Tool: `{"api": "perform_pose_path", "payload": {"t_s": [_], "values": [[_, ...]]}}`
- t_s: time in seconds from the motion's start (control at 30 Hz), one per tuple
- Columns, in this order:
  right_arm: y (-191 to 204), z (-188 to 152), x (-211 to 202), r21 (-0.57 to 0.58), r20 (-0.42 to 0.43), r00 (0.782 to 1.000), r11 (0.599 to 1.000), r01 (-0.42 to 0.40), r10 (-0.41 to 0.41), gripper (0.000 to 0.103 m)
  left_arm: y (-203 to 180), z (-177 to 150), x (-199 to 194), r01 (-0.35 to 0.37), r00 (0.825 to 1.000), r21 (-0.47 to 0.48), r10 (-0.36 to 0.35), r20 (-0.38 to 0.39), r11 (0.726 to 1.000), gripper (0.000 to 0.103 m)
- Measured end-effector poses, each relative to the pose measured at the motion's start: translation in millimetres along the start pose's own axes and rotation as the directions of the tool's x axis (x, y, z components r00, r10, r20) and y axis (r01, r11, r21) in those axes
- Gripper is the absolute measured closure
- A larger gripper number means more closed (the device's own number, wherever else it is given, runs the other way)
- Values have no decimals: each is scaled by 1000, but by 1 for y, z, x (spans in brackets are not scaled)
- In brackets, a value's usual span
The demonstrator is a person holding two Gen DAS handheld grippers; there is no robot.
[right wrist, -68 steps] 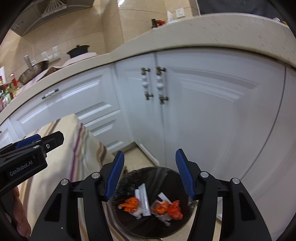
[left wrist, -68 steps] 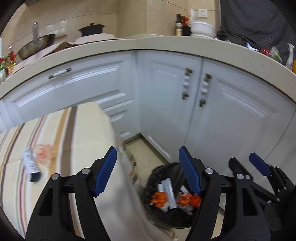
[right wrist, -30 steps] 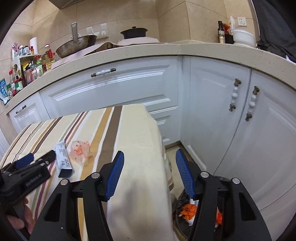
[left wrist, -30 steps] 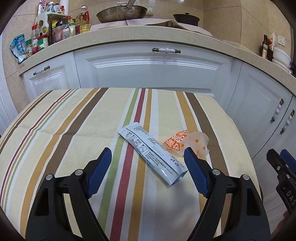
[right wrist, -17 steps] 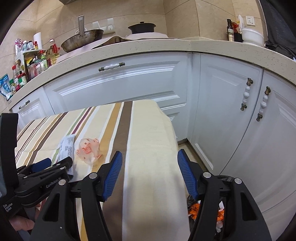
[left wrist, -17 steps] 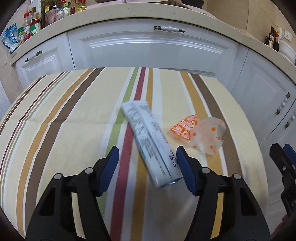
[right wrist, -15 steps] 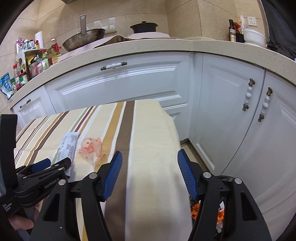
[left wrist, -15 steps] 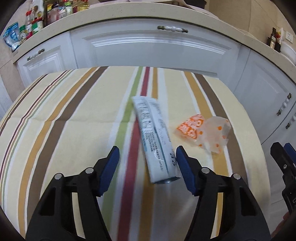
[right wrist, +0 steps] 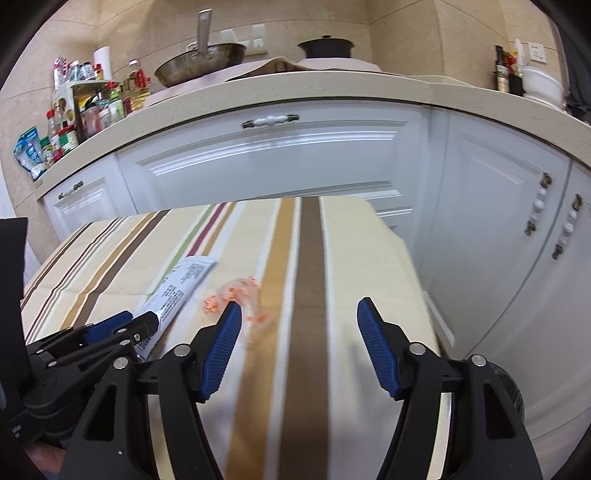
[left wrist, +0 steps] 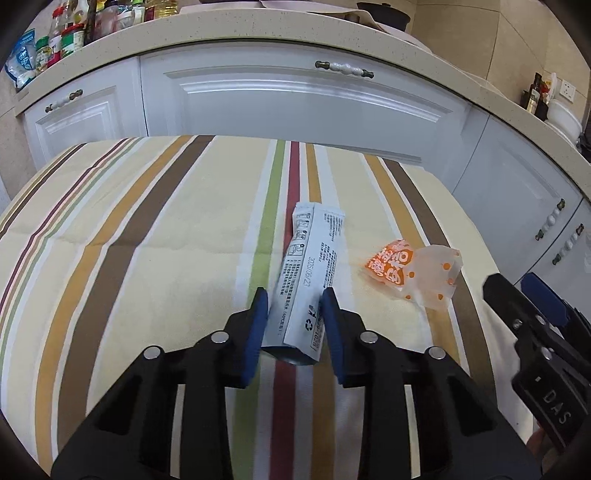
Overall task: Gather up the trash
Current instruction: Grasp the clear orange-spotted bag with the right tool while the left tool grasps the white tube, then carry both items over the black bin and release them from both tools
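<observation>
Left wrist view: the left gripper [left wrist: 293, 306] clamps its blue pads on the near end of a long white sachet [left wrist: 312, 266] printed with black text, which lies lengthwise along the red and green stripes of a striped tablecloth [left wrist: 147, 258]. Just to the sachet's right, apart from it, an orange-and-clear snack wrapper [left wrist: 410, 273] sits crumpled on the cloth, near the brown stripe at the table's right edge. The tips of the right gripper [left wrist: 524, 295] show at the right of the frame, beyond that edge. White cabinets [left wrist: 295, 103] under a speckled countertop [left wrist: 258, 26] curve behind the table; jars and bottles [left wrist: 66, 33] crowd the counter's far left.

Right wrist view: the right gripper [right wrist: 299, 325] hangs released, its jaws spread wide over the brown stripe of the tablecloth [right wrist: 332, 240] with nothing between them. The snack wrapper [right wrist: 240, 295], blurred here, lies just beside the tip of its left finger; whether they touch cannot be told. Further left, the left gripper [right wrist: 136, 323] grips the near end of the sachet [right wrist: 181, 284], which slants away across the cloth. A dark round bin [right wrist: 509, 387] peeks out at lower right, below the table's edge and against the cabinets [right wrist: 480, 221]. On the countertop [right wrist: 332, 85] stand a steel pan [right wrist: 201, 62], a black lidded pot [right wrist: 325, 46] and a rack of condiments [right wrist: 88, 99].
</observation>
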State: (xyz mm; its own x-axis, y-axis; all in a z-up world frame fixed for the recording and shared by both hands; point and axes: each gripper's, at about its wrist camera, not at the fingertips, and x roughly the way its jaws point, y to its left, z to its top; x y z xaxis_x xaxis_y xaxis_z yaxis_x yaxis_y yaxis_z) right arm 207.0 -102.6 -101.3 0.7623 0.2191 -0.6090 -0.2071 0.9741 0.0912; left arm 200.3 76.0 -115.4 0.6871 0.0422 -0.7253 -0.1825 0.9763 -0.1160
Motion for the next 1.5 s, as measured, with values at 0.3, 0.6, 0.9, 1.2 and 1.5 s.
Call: {"api": "perform_pose_path", "payload": {"t_s": [0.3,0.6,0.9,1.2,1.5], "values": [[28,12,31,-41,-58,998,999,-35,33,33,31,5,-11,-29,999,-22,30,40,999,82],[35,9,45,-51,-141,990,998,-36,29,72,41,1,-11,-17,999,-33,18,29,999,84],[34,3,15,-58,-63,998,998,-24,20,86,40,-5,-22,-6,999,-28,8,49,1000,89],[17,-15,-29,-40,4,1000,999,26,-26,86,31,-20,-45,2,996,-4,-2,86,1000,90],[-8,-32,-62,-2,32,996,996,85,-85,86,4,-39,-72,30,993,50,-35,113,998,91]]}}
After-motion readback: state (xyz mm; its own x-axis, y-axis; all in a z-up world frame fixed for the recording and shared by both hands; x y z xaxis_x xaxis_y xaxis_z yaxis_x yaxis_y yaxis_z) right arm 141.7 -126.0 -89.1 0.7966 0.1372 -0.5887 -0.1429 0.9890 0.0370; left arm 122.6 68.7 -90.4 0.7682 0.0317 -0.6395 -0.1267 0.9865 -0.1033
